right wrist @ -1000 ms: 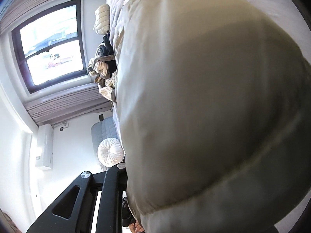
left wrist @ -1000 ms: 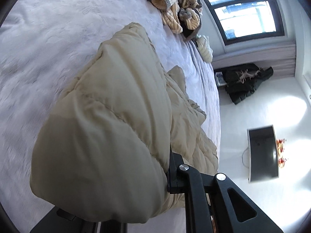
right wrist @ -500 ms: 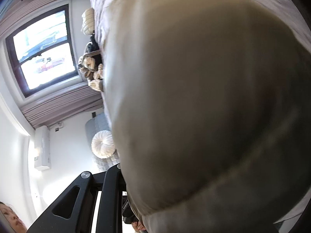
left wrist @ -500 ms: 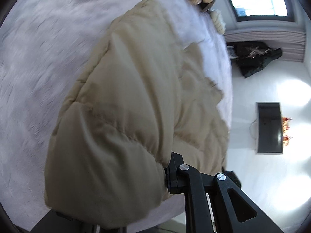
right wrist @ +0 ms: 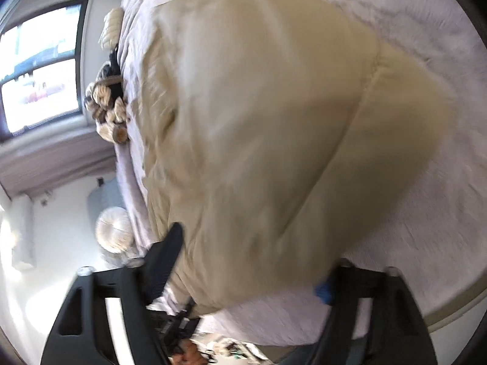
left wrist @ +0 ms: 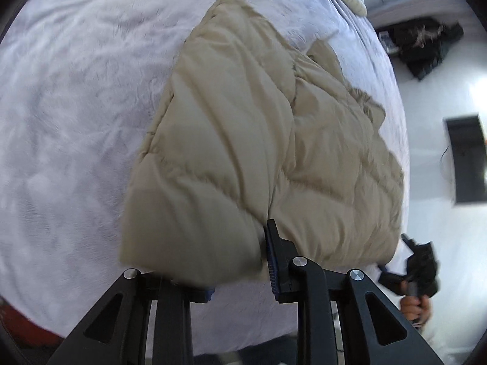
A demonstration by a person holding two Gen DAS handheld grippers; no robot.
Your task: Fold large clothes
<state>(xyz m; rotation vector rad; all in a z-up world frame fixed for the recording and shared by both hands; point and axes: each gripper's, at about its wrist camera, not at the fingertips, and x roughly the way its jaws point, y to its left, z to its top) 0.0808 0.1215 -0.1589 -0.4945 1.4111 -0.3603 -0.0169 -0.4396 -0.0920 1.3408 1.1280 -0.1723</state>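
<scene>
The beige padded jacket (left wrist: 258, 140) lies folded on the lilac bed cover (left wrist: 76, 106), and it looks light, soft and puffy, so a hem or corner is probably the best place to hold it. Both the left gripper (left wrist: 240, 261) and the right gripper (right wrist: 252, 273) have just been opening, with the near edge between their fingers but no longer pinched. Motion blur hides the fabric details, and what lies under the fold I cannot see.

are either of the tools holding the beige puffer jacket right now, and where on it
Neither seems to grip it. Both tools have just been opening: the left tool and the right tool each straddle the near edge of the beige puffer jacket, which lies on the bed.
</scene>
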